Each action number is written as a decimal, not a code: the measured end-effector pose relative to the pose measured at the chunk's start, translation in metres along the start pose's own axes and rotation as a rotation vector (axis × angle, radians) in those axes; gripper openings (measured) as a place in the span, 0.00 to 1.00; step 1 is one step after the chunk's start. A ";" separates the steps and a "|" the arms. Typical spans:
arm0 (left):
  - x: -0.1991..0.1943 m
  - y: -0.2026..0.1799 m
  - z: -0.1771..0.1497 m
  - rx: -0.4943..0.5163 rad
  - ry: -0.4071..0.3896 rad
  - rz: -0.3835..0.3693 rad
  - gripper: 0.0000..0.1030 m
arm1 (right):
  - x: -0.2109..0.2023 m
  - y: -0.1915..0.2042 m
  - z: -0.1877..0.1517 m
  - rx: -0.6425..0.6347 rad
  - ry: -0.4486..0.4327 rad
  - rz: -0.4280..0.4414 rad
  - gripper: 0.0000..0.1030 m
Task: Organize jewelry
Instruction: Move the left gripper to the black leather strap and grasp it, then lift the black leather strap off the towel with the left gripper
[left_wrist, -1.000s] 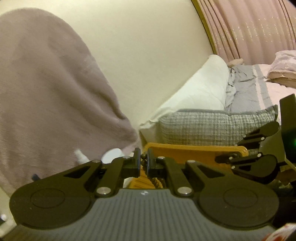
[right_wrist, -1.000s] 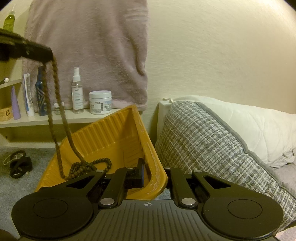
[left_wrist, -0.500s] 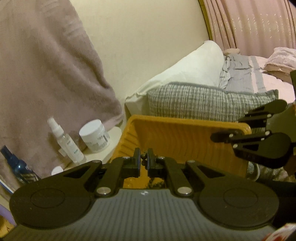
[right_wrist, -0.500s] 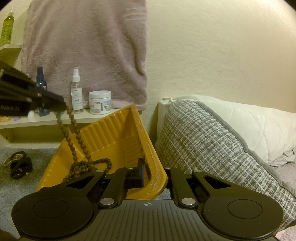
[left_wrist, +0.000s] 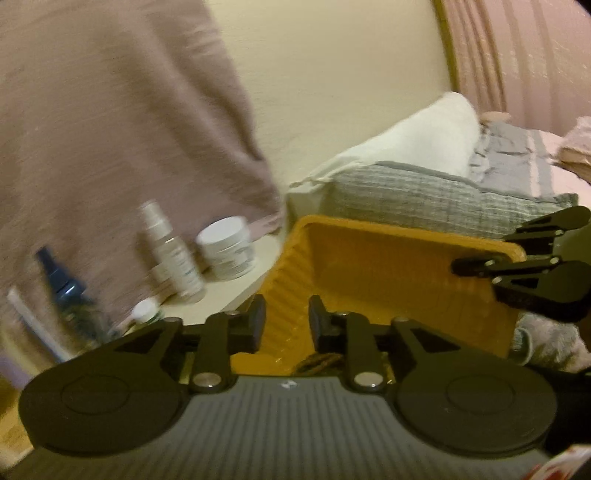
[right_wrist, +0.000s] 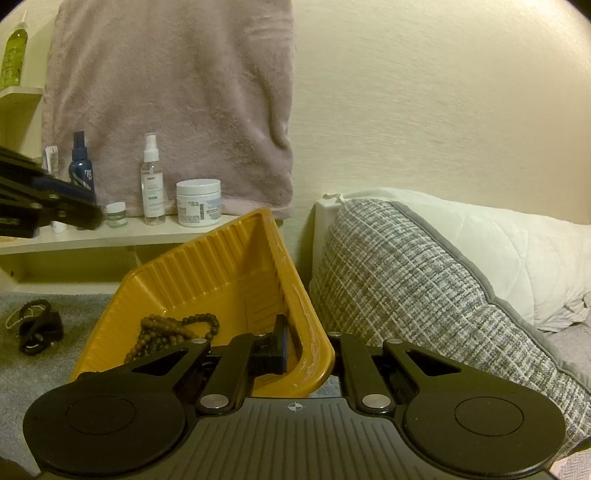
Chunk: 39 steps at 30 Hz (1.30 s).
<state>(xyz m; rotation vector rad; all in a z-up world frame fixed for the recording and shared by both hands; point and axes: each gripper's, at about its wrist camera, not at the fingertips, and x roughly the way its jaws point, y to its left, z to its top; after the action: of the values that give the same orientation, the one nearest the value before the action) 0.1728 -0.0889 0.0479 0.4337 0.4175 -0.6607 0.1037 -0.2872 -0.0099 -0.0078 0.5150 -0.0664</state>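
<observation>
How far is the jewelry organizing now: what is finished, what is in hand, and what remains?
Done: the brown bead necklace lies inside the yellow tray.
In hand: the right gripper is shut on the tray's near rim, steadying it. The left gripper is opening above the tray, with nothing between its fingers.
Left: a dark pile of jewelry lies on the carpet, outside the tray.

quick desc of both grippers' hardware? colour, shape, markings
Left gripper and right gripper look alike: black linkage arms with silver pivot screws, two round black discs, a ribbed grey body bearing a small white mark, and black rectangular fingers. No cables or sleeves visible.
</observation>
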 end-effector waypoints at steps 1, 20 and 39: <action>-0.004 0.005 -0.005 -0.016 0.002 0.020 0.25 | 0.000 0.000 0.000 0.000 0.000 0.000 0.08; -0.060 0.085 -0.143 -0.390 0.207 0.393 0.26 | 0.001 -0.003 -0.002 -0.001 0.007 -0.005 0.08; 0.011 0.058 -0.144 -0.247 0.232 0.193 0.39 | 0.003 -0.003 -0.003 -0.006 0.014 -0.009 0.08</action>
<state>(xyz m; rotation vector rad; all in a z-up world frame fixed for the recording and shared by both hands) 0.1859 0.0199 -0.0624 0.3108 0.6605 -0.3658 0.1051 -0.2900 -0.0137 -0.0158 0.5287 -0.0737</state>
